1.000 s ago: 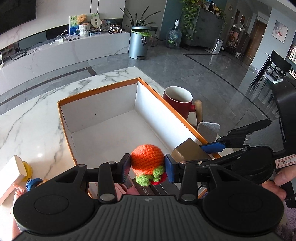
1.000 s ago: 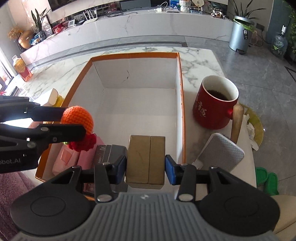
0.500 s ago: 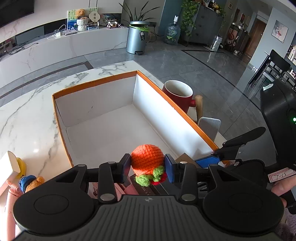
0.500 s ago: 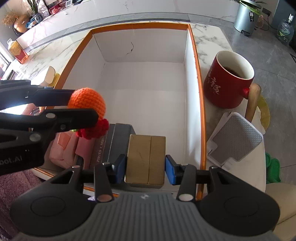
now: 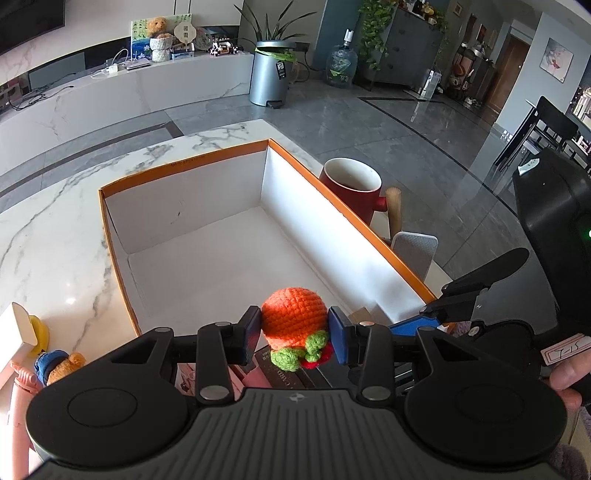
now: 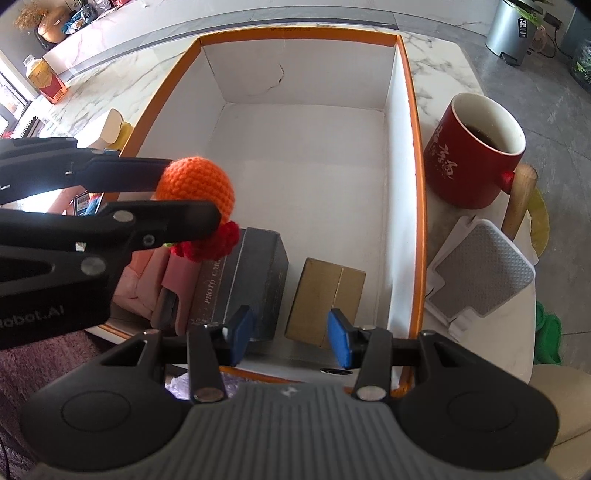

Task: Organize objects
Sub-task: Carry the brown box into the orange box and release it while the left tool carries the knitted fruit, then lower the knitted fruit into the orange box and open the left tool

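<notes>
A: Setting: home, open-plan living room. Evidence?

B: Long marble media console (image 5: 122, 92) bearing a teddy bear (image 5: 159, 25) and cables; corner of a wall-mounted TV (image 5: 26, 18); steel pedal bin (image 5: 269, 74); potted plants (image 5: 376, 26); water jug (image 5: 341, 66).

A: Further?

B: Glossy grey tile floor (image 5: 388, 129); dark dining chairs (image 5: 546, 129) (far right); marble-topped table (image 5: 48, 236) in the foreground.

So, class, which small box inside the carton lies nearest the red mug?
The tan box, closest to the mug; the dark grey lettered box sits on its far side.
</notes>
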Demonstrator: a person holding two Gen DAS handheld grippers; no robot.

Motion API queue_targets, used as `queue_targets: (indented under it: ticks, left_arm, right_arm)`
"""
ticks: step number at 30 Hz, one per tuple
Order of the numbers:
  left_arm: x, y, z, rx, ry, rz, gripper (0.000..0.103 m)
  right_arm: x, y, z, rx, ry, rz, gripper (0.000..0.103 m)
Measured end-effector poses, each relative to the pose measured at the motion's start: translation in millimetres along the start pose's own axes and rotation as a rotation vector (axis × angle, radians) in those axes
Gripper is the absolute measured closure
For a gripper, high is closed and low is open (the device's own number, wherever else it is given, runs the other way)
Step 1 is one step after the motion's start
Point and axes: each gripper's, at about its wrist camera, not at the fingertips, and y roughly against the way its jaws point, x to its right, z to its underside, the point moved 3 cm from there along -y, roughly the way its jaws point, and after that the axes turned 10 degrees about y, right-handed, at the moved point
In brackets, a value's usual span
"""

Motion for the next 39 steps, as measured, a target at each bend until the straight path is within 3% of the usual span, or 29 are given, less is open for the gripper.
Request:
queue_targets:
  ticks: [5,7,8,11,19,24,31,34,39]
  left_arm:
    - [-2,0,-2,0.005,0.009,-0.004,0.057]
    - [-3,0,-3,0.008,0.013,-0.007,0.057]
    - [-3,0,-4,0.008,0.011,-0.008,0.057]
    - [-2,-3,-5,0.004,0.005,-0.009,0.057]
    - [-1,-9,-6,-0.003,0.010,0.007,0.057]
    - [-5,-12,-7,-0.010,0.017,-0.001,0.057]
    - [-6,-18,-8,-0.020,0.028,0.014,0.057]
    - [-8,-20,-10,-0.024,0.034,0.018,0.057]
    - [-13,-25,-10,-0.034,0.051,0.028,0.057]
  right_arm:
    - [3,13,-3,0.025,0.056,0.000,0.056]
    - [5,18,-7,0.054,0.092,-0.002,0.061]
    - [5,21,-9,0.073,0.132,-0.003,0.066]
    - [4,24,-16,0.094,0.306,0.011,0.069]
    - [10,-5,-31,-0.033,0.580,0.002,0.081]
    - [0,-12,-35,-0.093,0.824,0.063,0.081]
    - [-8,-30,-27,-0.314,1.197,0.025,0.082]
    - [-11,-38,-27,-0.380,1.275,-0.020,0.080]
    - [-10,-50,-22,-0.387,1.423,-0.087,0.078]
